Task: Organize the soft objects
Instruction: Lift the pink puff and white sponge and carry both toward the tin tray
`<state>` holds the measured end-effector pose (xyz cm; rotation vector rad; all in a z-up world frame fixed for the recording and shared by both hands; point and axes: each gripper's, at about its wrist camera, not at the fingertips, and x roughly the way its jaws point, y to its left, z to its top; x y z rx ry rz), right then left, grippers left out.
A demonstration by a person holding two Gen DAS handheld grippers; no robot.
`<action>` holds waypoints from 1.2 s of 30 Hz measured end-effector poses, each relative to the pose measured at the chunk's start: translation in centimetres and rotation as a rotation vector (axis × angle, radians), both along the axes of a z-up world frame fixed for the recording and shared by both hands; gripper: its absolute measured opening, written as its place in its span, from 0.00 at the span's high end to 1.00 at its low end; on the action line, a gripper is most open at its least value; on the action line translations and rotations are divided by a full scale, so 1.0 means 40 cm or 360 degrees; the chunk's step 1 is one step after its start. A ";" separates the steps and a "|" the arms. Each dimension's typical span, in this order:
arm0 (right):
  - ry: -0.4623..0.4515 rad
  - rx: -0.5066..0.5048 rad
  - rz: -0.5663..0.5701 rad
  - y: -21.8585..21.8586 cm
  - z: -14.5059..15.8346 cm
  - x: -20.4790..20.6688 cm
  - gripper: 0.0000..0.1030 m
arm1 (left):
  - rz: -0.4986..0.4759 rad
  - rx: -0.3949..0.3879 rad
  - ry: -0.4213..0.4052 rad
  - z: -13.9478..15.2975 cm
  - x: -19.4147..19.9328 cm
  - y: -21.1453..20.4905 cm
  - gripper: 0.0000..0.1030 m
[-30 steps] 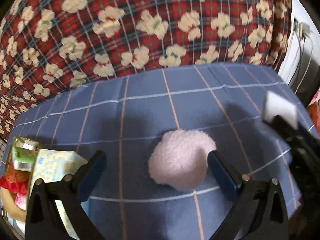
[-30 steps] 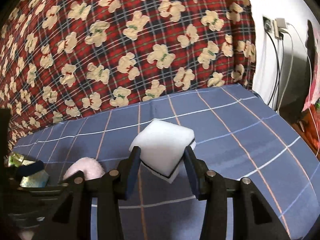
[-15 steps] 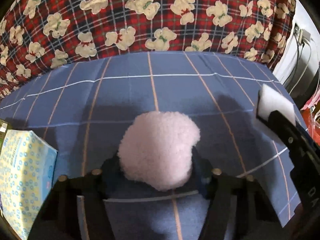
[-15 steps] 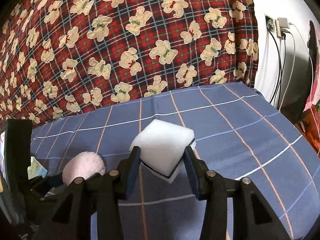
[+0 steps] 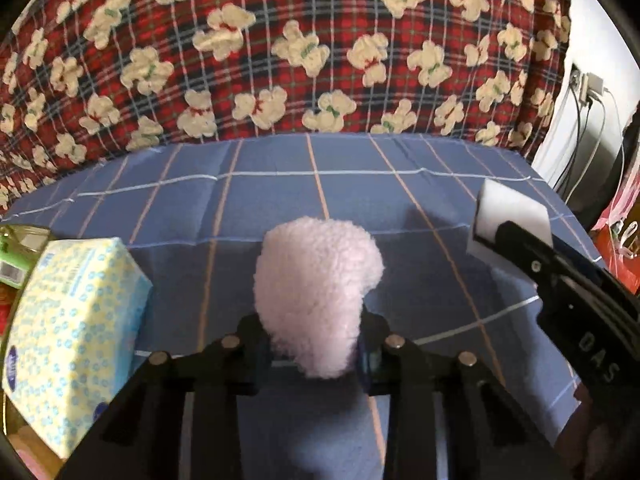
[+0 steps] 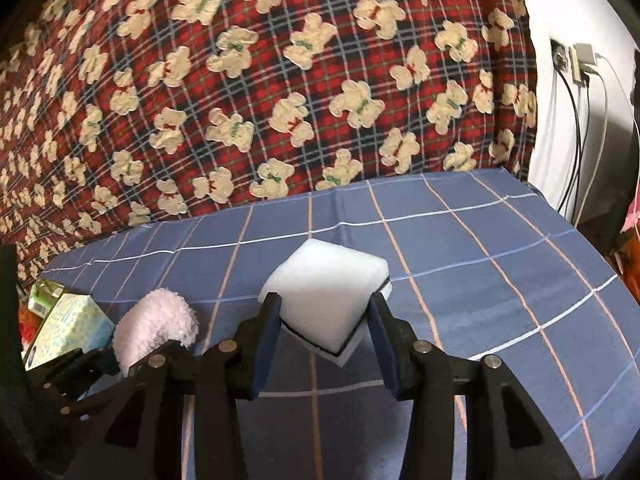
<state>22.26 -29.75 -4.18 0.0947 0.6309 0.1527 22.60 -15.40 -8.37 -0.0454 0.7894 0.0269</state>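
My left gripper is shut on a fluffy pale pink puff and holds it above the blue checked cloth. The puff also shows in the right wrist view, at the lower left. My right gripper is shut on a white sponge block with a dark layer on its underside, held above the cloth. The sponge also shows in the left wrist view, at the right, with the right gripper's black fingers on it.
A yellow and blue tissue pack lies at the left, beside a green packet and red items. A red plaid teddy-bear blanket rises behind the cloth. A wall socket with cables is at the right.
My left gripper has closed on the pink puff and lifted it off the cloth. My right gripper has kept hold of the white sponge and barely moved.
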 end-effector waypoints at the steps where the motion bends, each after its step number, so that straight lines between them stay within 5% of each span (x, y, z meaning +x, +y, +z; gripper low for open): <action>1: -0.0006 0.0015 0.0016 0.002 0.001 -0.005 0.55 | -0.0001 0.0003 -0.0024 0.006 -0.011 0.004 0.69; 16: -0.0238 0.0109 0.0070 0.015 0.036 -0.109 0.55 | 0.0015 0.0077 -0.0272 0.052 -0.135 0.045 0.69; 27: -0.0400 -0.0099 0.0058 0.079 0.058 -0.172 0.54 | 0.0070 0.0019 -0.0395 0.070 -0.195 0.095 0.69; 36: -0.0423 -0.0083 0.0057 0.098 0.059 -0.186 0.54 | 0.0134 0.0028 -0.0454 0.077 -0.229 0.138 0.69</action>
